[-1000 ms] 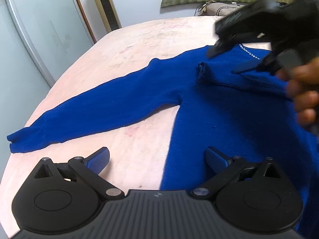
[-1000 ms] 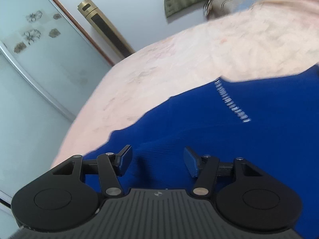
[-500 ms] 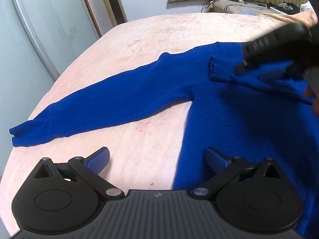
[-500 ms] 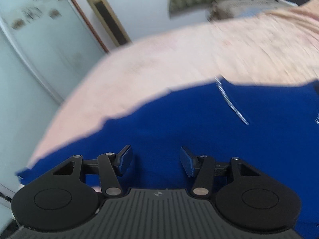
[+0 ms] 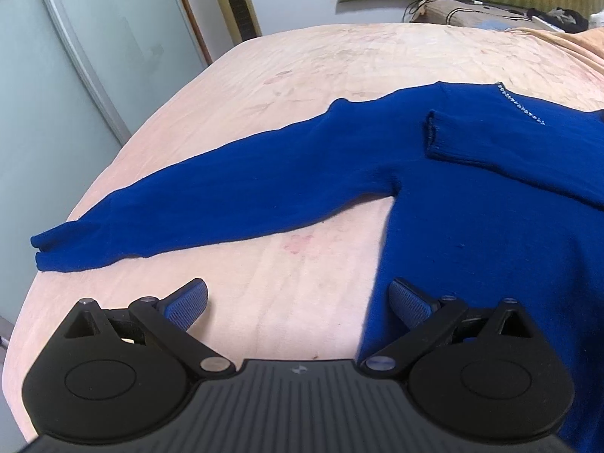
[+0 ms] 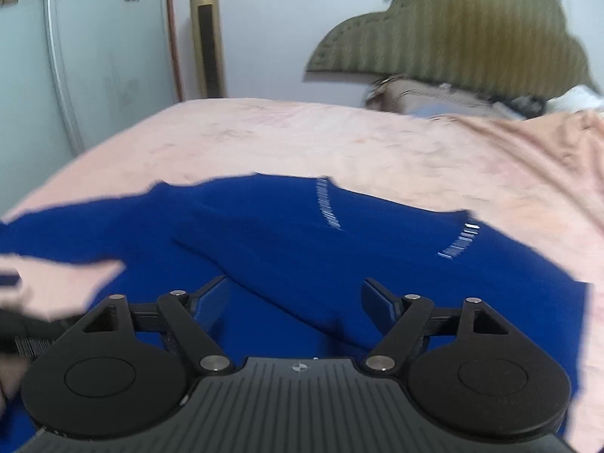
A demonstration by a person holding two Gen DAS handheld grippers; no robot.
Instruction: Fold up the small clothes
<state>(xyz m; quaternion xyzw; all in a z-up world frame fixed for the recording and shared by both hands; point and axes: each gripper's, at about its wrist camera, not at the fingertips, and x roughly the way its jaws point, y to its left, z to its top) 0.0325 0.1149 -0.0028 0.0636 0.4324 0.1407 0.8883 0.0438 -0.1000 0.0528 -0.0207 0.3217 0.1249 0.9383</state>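
Observation:
A small royal-blue knit sweater (image 5: 490, 196) lies flat on the pink bed (image 5: 302, 75). One long sleeve (image 5: 226, 204) stretches out to the left. The other sleeve is folded across the chest, its cuff (image 5: 432, 134) lying near a line of rhinestones (image 5: 521, 104) by the neck. My left gripper (image 5: 298, 298) hovers open over the sweater's lower left edge with nothing between its fingers. My right gripper (image 6: 294, 294) hangs above the sweater's body (image 6: 339, 264); its jaws are opening and hold nothing. The right view is blurred.
A padded headboard (image 6: 453, 30) and a pillow (image 6: 434, 94) stand at the far end of the bed. A glass sliding door (image 5: 75, 56) and a gold tower fan (image 6: 207, 34) are to the left. Bare pink bedsheet surrounds the sweater.
The right gripper drew back from the folded sleeve's cuff, left the left wrist view, rolled level and spread its jaws wider. The left gripper barely moved.

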